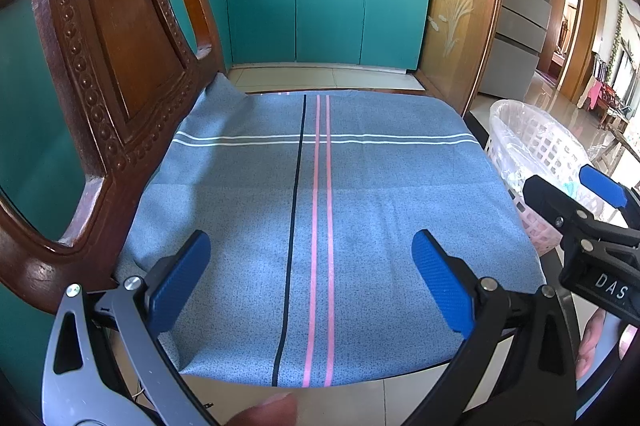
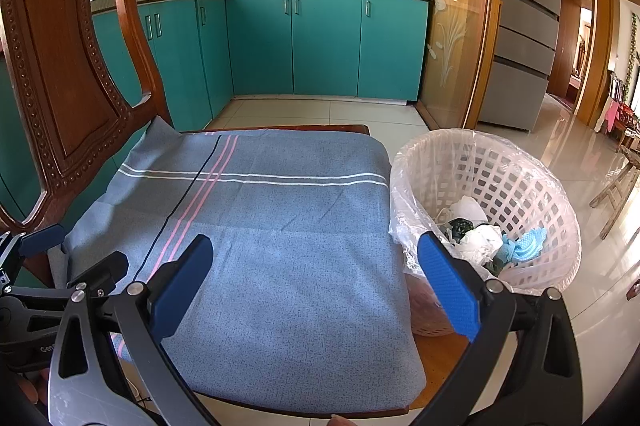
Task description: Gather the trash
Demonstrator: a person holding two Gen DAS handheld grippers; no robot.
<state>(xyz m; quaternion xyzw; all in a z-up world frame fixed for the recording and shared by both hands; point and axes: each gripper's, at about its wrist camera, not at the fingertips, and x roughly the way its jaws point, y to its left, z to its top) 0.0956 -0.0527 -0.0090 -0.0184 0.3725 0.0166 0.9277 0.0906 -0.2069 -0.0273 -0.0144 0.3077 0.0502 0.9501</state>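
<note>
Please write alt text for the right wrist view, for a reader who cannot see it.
The open, empty right gripper hovers over a blue striped cloth on a wooden chair. Beside the seat, a white lined basket holds crumpled trash. Teal kitchen cabinets stand behind.

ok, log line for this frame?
left gripper: open, empty | right gripper: open, empty | cloth: bare | bin: holds trash

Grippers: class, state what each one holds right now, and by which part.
Nothing is held. The left gripper and right gripper are both open and empty above the blue cloth.
</note>
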